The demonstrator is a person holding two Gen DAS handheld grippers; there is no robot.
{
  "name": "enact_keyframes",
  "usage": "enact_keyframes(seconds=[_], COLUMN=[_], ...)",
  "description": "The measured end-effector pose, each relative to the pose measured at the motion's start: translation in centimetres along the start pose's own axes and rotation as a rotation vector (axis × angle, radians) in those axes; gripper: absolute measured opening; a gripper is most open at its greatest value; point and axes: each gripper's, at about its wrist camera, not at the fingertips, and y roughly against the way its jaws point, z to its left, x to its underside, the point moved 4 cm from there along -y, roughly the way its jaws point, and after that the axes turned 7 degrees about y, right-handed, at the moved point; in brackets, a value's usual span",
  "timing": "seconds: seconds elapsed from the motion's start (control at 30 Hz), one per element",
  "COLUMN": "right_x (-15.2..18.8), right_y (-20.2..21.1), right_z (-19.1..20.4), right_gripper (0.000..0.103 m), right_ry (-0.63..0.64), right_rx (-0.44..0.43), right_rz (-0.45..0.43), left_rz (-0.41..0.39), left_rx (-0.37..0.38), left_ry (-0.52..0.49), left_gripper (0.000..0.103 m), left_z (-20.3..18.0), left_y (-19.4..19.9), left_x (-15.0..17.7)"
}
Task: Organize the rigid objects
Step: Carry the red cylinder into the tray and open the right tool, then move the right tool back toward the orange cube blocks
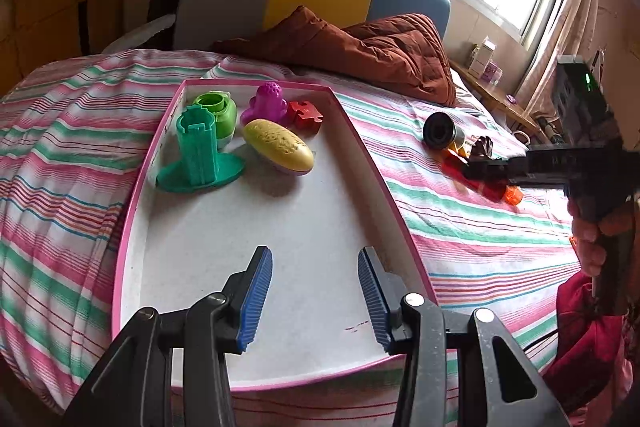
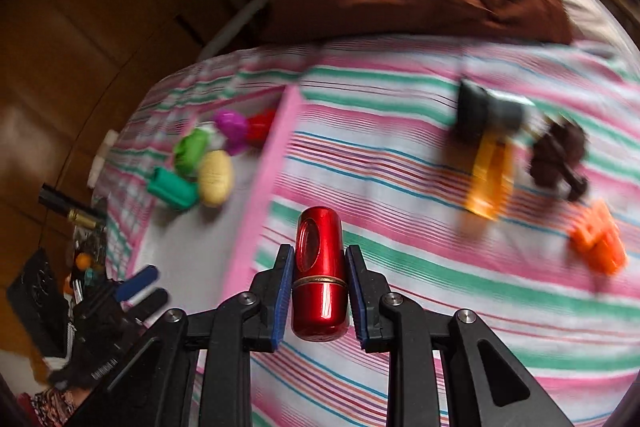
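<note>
Red metal fills our right gripper (image 2: pixel 318 291): we have both blue pads pressed on a glossy red tube (image 2: pixel 319 273), its long axis pointing straight ahead along the fingers, oval window on top, gold ring round the middle. It hangs over the striped bedsheet (image 2: pixel 440 307), just right of the pink-rimmed tray (image 2: pixel 256 203). Our left gripper (image 1: pixel 316 295) sits over the near, bare part of the tray with its fingers spread apart and nothing between them. Farther in, at the tray's back, we see a green stand (image 1: pixel 199 155), a yellow oval (image 1: pixel 279 146), a lime cup (image 1: pixel 216 111), a purple toy (image 1: pixel 267 103) and a red puzzle piece (image 1: pixel 305 114). Out on the sheet lie an orange block (image 2: pixel 599 237), an amber bottle (image 2: pixel 490 183) and a dark cylinder (image 1: pixel 442 130). No writing is legible to us
</note>
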Motion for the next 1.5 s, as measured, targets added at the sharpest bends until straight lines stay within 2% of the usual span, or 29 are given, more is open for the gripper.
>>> enact_keyframes(seconds=[0.17,0.4,0.77,1.03,1.2,1.27,1.3,1.33,1.5], right_x=[-1.4,-3.7,-6.1,-7.4,-7.6,-7.5,-7.5,-7.5,-7.2], right_y=[-2.1,-5.2,-9.3,-10.0,-9.8,-9.1,-8.7,-8.2,-6.7], right_z=[4.0,6.5,8.9,9.9,9.6,9.3,9.2,9.1,9.3], right_gripper=[0.026,0.026,0.026,0.027,0.027,0.035,0.044,0.049,0.05], right_ry=[0.051,0.044,0.176,0.257,0.218,0.184,0.172,0.157,0.161], right_rx=[-0.026,-0.014,0.198,0.253,0.235,0.207,0.199,0.185,0.183], right_rz=[0.008,0.02,0.015,-0.008,-0.033,-0.059,-0.068,-0.083,-0.117], left_rz=[0.002,0.009,0.013,0.016,0.019,0.017,0.017,0.018,0.03], left_rx=[-0.028,-0.049,-0.095,-0.106,-0.108,-0.109,-0.109,-0.108,-0.102], left_ry=[-0.014,-0.003,0.01,0.009,0.013,0.012,0.013,0.014,0.018], left_gripper=[0.045,0.045,0.045,0.045,0.045,0.045,0.045,0.045,0.045], left_z=[0.3,1.0,2.2,2.5,2.6,2.6,2.7,2.7,2.6], left_y=[0.2,0.2,0.5,0.6,0.6,0.7,0.6,0.6,0.3], left_x=[0.0,0.2,0.3,0.5,0.6,0.6,0.6,0.6,0.9])
